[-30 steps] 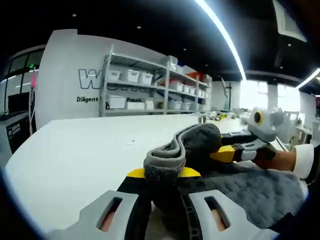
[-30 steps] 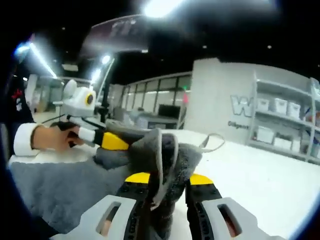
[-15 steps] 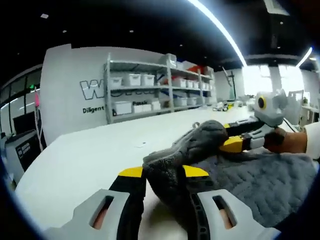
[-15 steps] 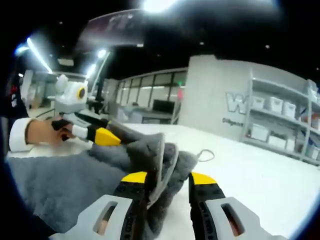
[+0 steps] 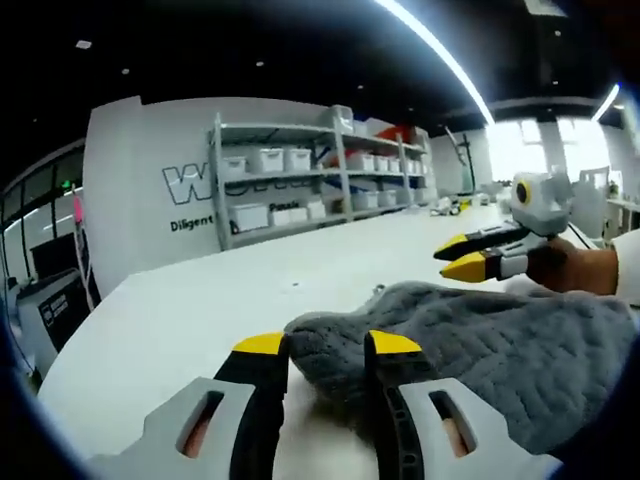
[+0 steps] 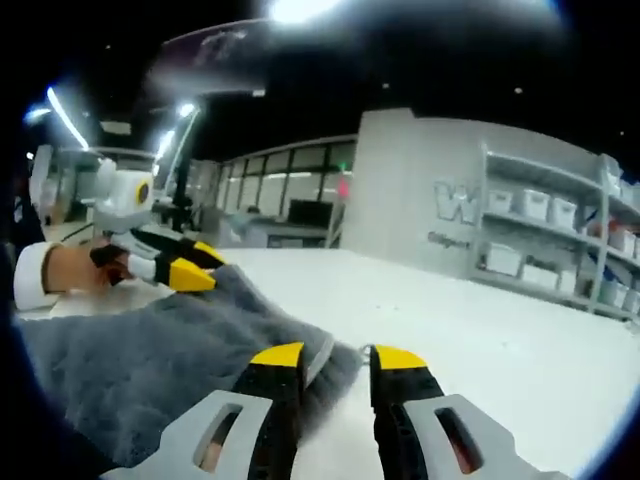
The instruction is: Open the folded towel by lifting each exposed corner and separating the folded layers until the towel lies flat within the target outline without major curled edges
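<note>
The grey quilted towel lies spread low on the white table. One rounded corner rests between the yellow-tipped jaws of my left gripper, which stand apart around it. In the left gripper view my right gripper hovers beyond the towel's far edge, open and holding nothing. In the right gripper view the towel stretches away to the left. Its near corner lies between the jaws of my right gripper. My left gripper stands open at the towel's far corner.
White table runs wide beyond the towel. Metal shelves with white bins stand along the back wall, shelves also at the right. A person's hand holds the right gripper; a sleeved hand holds the left.
Both grippers held bunched, lifted towel corners; the corners have now dropped and the towel lies flatter. Each gripper now shows open in the other's view.
</note>
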The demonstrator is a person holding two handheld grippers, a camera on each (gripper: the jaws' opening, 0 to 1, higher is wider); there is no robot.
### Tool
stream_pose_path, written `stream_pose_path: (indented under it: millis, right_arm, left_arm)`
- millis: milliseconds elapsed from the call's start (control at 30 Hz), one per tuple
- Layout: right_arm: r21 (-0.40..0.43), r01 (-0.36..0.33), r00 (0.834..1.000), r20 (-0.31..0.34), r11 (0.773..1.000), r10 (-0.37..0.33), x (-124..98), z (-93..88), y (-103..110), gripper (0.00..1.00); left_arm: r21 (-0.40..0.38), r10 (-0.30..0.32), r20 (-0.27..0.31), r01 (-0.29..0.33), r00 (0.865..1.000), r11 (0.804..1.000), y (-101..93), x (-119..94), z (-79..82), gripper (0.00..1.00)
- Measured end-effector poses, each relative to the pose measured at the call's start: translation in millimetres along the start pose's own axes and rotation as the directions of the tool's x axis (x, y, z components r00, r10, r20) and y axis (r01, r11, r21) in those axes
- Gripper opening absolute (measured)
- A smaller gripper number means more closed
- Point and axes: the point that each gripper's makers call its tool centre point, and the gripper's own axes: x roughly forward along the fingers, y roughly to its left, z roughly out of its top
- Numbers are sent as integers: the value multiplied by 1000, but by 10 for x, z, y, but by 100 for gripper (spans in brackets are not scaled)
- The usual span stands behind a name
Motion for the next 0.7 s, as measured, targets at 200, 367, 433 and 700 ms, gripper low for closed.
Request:
stream_pose_path:
  millis: [200,367,433,700]
  right_arm:
    - [71,-60,998,36,996,58,-53,59,49,25]
    - [82,-111,993,45,990,107,-140,70,86,33]
    - [72,-109,993,61,991,104,-187,98,60,36]
    - [29,-197,978,71,980,195,-379,104,179,53]
  left_arm:
    - [-81,-8,9,9,1000,997,29,-53,6,32]
    - [-160,-59,-2,58,998,985,-46,-137,15,42]
    - [-167,-58,-9,56,998,984,-41,-165,5,46]
    - [-199,-96,-20,90,995,976,-122,-244,-4,60]
